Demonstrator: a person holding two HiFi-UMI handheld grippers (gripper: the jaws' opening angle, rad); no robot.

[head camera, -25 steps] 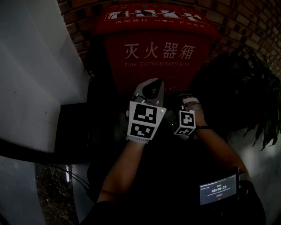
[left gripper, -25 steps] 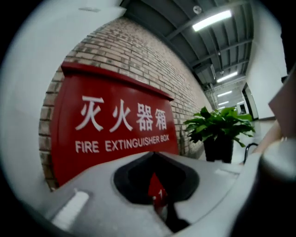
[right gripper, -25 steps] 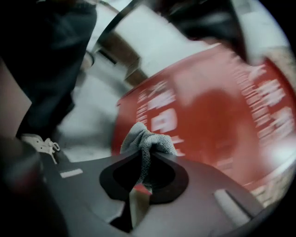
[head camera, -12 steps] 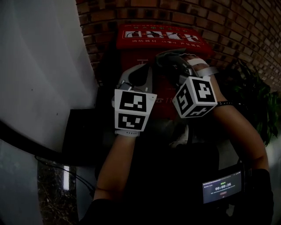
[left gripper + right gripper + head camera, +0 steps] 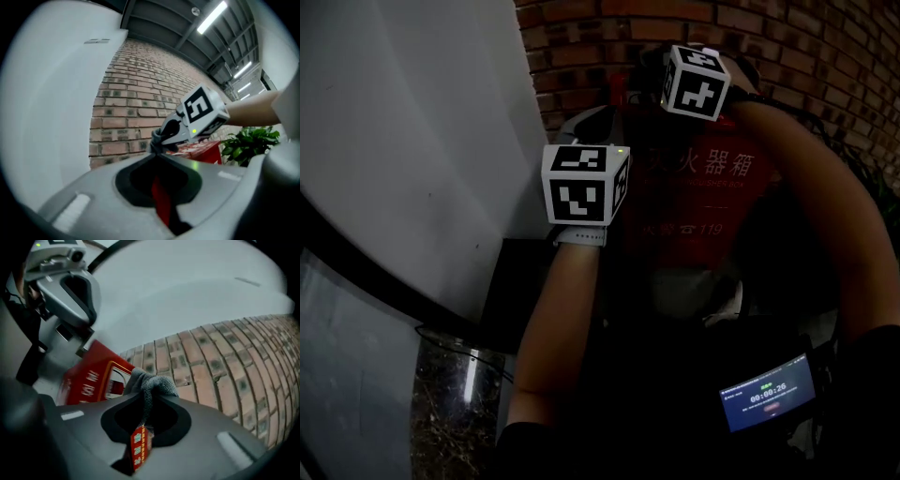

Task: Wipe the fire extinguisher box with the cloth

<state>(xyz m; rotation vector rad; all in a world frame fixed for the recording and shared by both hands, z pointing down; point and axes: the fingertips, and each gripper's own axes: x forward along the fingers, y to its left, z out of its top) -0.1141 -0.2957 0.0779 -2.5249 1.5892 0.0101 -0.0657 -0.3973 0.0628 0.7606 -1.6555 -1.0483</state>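
Grey cloth [image 5: 149, 383] bunches out of the right gripper [image 5: 150, 398], whose jaws are clamped on it, with a red tag [image 5: 138, 448] dangling beneath. Below and left of the wad lies the red box [image 5: 91, 376], set against the brick wall [image 5: 220, 366]. As far as I can judge, the cloth is off the box's surface. To wipe well, I would bring the wad down flat on the lid, press lightly and draw it across in overlapping passes. The grip should be firm so the cloth cannot slip, and the hard jaw tips should keep off the paint.

From the left gripper view, the left gripper [image 5: 157, 154] has its jaws together with nothing gripped that I can see. A red strip shows through the slot, likely the box below. Ahead, the right gripper carries the cloth near the box's top, with a plant [image 5: 246, 146] behind. This hand would do best held aside, clear of the wiping path.

From the head view, both arms reach forward. The left forearm [image 5: 567, 309] runs up to the left cube [image 5: 586, 183], beside the white wall [image 5: 412, 141] at the box's left edge. The right arm [image 5: 806, 187] is higher and bends inward over the box, with the right cube [image 5: 698, 80] near the bricks.
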